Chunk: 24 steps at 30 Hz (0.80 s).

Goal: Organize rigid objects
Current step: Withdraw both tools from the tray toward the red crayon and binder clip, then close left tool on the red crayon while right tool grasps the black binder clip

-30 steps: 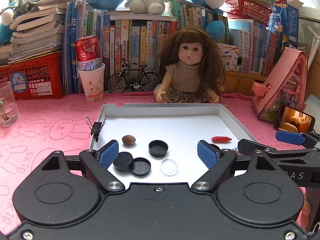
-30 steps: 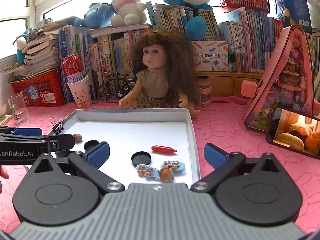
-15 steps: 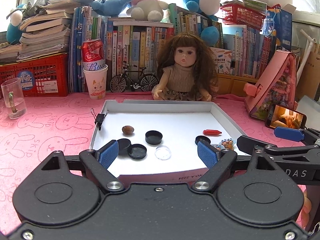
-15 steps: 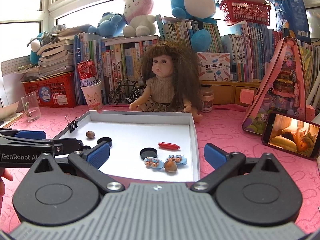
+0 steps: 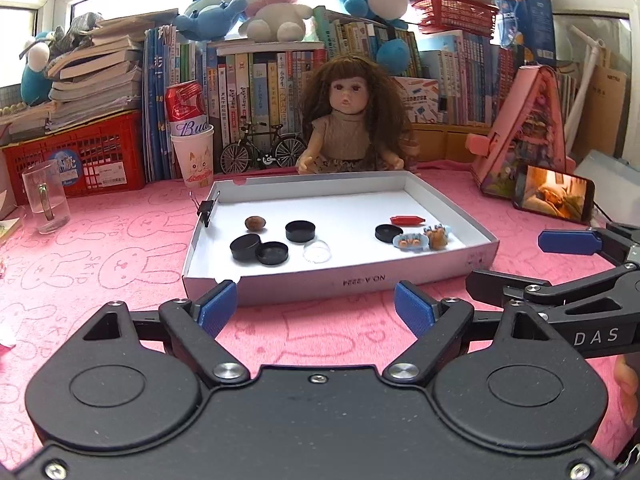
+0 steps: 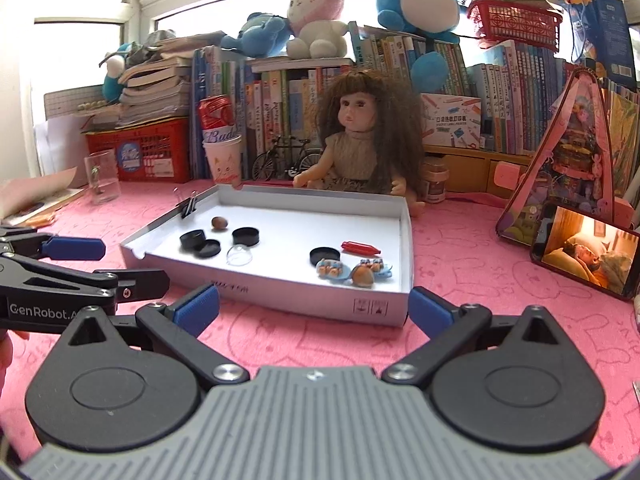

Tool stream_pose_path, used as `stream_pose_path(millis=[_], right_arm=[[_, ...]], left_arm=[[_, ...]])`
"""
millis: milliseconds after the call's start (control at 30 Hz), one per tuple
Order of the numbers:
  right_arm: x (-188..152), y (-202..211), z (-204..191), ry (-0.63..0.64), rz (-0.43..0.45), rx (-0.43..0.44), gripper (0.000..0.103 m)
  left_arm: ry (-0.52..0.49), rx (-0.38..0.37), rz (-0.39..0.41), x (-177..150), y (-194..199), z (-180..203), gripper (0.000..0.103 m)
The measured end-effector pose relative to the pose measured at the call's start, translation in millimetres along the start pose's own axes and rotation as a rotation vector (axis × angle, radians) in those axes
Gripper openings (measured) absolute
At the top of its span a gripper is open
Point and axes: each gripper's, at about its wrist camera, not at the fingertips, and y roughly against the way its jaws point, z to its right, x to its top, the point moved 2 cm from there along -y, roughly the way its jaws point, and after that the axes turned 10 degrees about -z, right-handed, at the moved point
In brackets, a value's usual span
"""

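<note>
Left wrist: both hand-held grippers (image 5: 316, 307) (image 6: 314, 312) spread, empty; shallow white cardboard tray (image 5: 340, 280), round black caps (image 5: 300, 231).

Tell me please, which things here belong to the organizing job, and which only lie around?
Job:
shallow white cardboard tray
four round black plastic caps
clear plastic dome
brown nut
small red capsule

Lying about:
long-haired doll
red drink can
glass mug

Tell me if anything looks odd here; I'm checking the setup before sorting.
One thing: a red can sits tilted in a paper cup behind the white tray, leaning and looking tippy. A binder clip is clamped on the tray's left wall.
</note>
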Motion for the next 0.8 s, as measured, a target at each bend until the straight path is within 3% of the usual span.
stream_pose_path(millis=[400,600,800], right_arm=[[-33,19,-10,0.056,-0.019,0.035,0.103],[-46,24,-15,0.090,-0.025,0.054,0.103],[-54,24,-16,0.117,-0.045,0.067,0.103]], left_arm=[[-0.044,-0.015,-0.012,-39,22,9,0.084],[-0.056,-0.061,-0.045,-54,26,8,0.080],[-0.084,-0.102,-0.055,-65,31,12,0.067]])
